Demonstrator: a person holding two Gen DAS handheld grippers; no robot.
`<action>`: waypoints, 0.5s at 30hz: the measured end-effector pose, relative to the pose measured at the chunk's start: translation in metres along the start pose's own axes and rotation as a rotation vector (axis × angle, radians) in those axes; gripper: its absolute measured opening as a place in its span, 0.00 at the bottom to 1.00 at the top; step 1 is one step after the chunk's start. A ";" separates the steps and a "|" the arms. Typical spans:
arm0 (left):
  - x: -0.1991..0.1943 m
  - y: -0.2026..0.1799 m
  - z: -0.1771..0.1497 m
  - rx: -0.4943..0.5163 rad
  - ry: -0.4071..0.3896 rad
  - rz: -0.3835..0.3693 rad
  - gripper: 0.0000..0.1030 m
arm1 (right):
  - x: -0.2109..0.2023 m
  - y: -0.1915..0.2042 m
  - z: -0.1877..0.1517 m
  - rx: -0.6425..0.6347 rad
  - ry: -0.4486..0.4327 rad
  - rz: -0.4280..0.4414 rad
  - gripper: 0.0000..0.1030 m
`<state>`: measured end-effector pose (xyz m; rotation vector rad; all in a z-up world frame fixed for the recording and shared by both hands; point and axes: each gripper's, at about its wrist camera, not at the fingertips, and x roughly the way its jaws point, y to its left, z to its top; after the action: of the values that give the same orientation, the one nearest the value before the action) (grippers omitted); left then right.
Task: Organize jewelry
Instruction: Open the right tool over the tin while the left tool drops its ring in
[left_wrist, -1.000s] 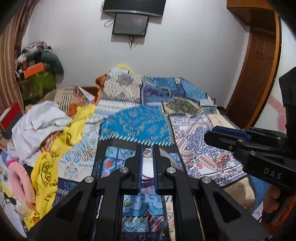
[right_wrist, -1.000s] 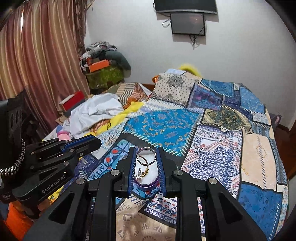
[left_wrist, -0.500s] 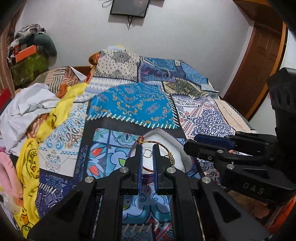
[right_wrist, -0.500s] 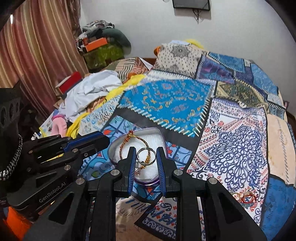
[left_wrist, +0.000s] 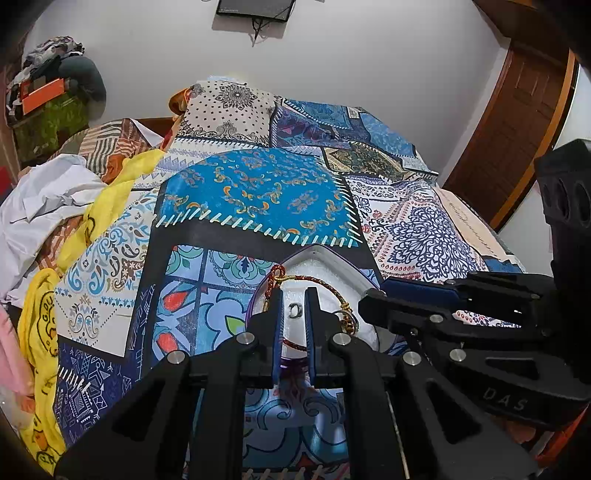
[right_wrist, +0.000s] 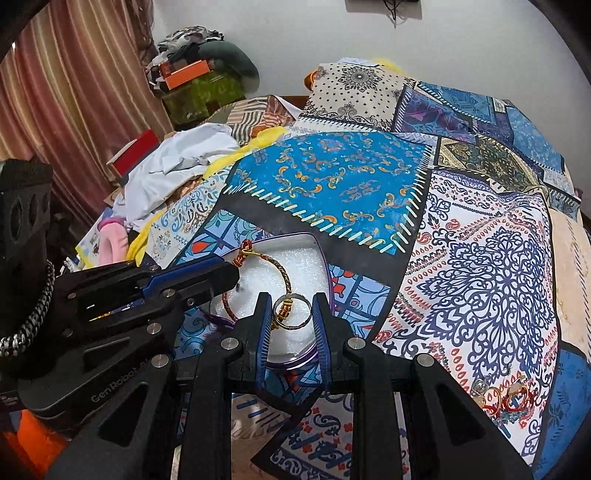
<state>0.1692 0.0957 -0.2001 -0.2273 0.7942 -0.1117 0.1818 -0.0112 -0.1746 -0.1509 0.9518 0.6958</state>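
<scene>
Patchwork bedspread (right_wrist: 480, 258) is seen beneath a white-lined purple jewellery tin (right_wrist: 317, 243), over which a small silver ring (left_wrist: 294, 311) is pinched in the left gripper (left_wrist: 294, 314) and a gold bangle (right_wrist: 291, 314) clamped in the right gripper (right_wrist: 291, 317), either liable to bounce out if dropped from height.

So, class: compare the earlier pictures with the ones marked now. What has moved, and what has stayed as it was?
Both grippers have come down toward the tin. The left gripper keeps its small ring and the right gripper its bangle; neither has let go. The red cord bracelet lies in the tin as before, and the loose jewelry on the bedspread is untouched.
</scene>
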 end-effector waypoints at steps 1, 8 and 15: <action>0.000 0.000 0.000 0.003 -0.001 0.004 0.08 | 0.000 0.001 0.000 -0.004 -0.003 -0.002 0.20; -0.008 0.001 0.002 -0.004 -0.008 0.027 0.08 | -0.002 0.005 -0.001 -0.031 -0.005 -0.010 0.20; -0.028 0.000 0.005 -0.002 -0.035 0.051 0.11 | -0.011 0.009 0.001 -0.053 -0.024 -0.035 0.31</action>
<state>0.1530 0.1014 -0.1769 -0.2100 0.7643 -0.0587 0.1727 -0.0093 -0.1636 -0.2051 0.9061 0.6896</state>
